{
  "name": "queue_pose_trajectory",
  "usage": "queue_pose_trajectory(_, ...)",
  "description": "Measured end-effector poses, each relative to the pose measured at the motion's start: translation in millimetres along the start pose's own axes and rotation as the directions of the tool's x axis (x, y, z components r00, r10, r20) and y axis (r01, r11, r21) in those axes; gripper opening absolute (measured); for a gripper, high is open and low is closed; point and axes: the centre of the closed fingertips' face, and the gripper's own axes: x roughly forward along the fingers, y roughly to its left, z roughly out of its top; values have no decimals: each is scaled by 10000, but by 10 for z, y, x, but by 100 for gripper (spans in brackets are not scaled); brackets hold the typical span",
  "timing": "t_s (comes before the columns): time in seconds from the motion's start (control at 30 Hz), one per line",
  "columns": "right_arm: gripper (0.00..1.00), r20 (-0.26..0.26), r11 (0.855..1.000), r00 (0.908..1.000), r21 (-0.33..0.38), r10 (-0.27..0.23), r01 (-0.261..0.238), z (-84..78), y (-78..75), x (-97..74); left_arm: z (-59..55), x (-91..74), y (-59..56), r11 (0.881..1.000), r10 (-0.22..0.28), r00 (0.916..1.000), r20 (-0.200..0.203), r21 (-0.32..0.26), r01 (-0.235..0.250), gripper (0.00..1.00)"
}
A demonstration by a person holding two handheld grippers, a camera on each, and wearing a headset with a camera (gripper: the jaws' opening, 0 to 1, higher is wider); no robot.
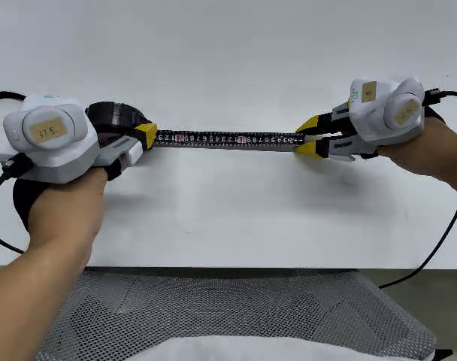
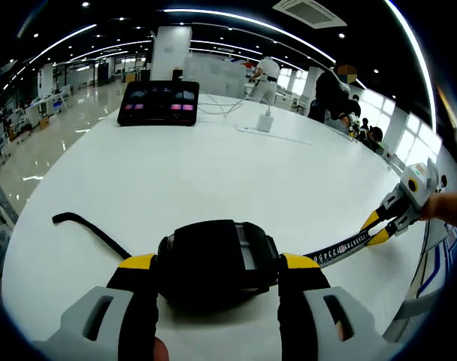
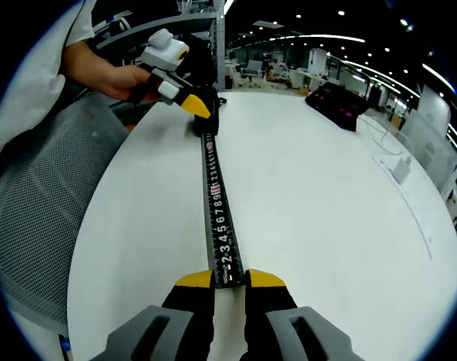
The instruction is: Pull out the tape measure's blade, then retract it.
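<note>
The black tape measure case sits on the white table, clamped between the yellow-tipped jaws of my left gripper; the left gripper view has the case wedged between both jaws. Its black blade with white numerals runs out to the right across the table. My right gripper is shut on the blade's free end. In the right gripper view the blade stretches away from my right gripper toward the case and the left gripper.
A white round table carries the work. A grey mesh chair back lies at its near edge. Black cables trail from both grippers. A dark tablet, a white charger and people stand far off.
</note>
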Motion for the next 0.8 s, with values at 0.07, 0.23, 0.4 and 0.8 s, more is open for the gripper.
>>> queue_pose_trajectory(0.07,11,-1,10000,10000,26,-22,22,-1,-1,3,-1,1,1,10000,16,10000,0,-27,-16,60)
queue_pose_trajectory(0.23,11,-22,10000,10000,37,16,-16,-4,0,8,-3,1,1,10000,17,10000,-1,-69,-17,60)
queue_pose_trajectory(0.4,11,-29,10000,10000,34,13,-13,-3,0,14,-4,3,3,10000,19,10000,-68,1,-19,60)
queue_pose_trajectory(0.8,10,-25,10000,10000,42,-32,32,-11,16,13,-22,-3,1,10000,-36,9996,-278,57,38,57)
